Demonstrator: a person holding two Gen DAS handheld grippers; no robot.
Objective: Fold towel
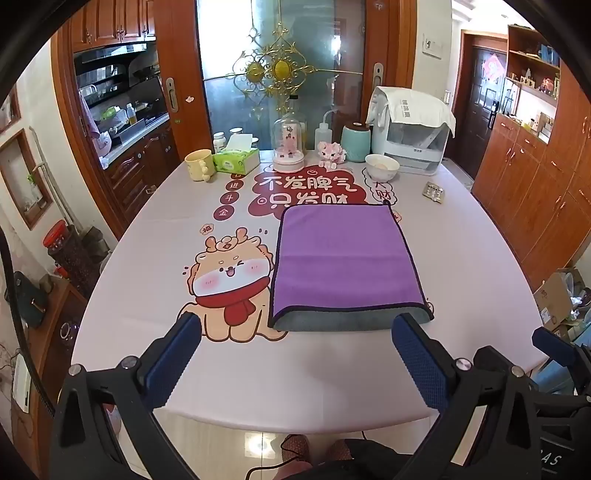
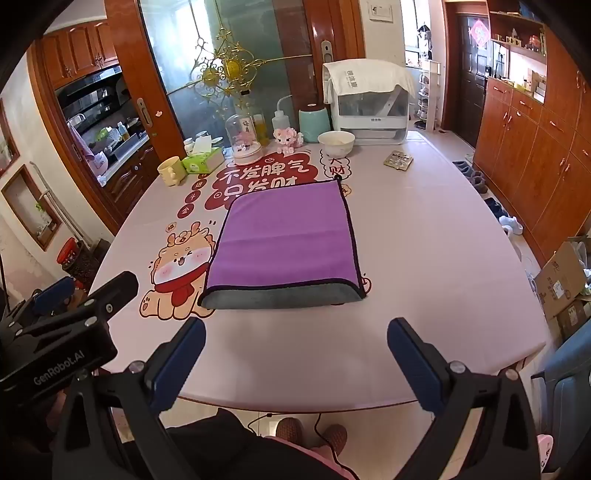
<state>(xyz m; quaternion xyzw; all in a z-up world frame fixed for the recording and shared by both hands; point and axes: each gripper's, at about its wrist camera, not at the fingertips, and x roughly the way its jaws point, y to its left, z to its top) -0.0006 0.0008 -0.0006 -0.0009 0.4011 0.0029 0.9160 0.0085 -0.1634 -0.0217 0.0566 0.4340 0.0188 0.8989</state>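
**A family dining room beside a kitchen**

The place was a home. A table (image 1: 147, 258) with a cartoon-printed cover carried a tissue box (image 1: 236, 161), a yellow mug (image 1: 200, 165) and a bowl (image 1: 382, 167) toward 12 o'clock. At 10 o'clock, wooden kitchen cabinets (image 1: 107, 22) framed a cluttered counter (image 1: 125, 129). At 2 o'clock stood a dark front door (image 1: 487, 96) and shelving (image 1: 532, 74).

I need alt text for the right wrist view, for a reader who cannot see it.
A purple towel, folded with its grey underside showing at the near edge, lies flat on a pink table. The right gripper hovers open before it, holding nothing; the left gripper shows at left.
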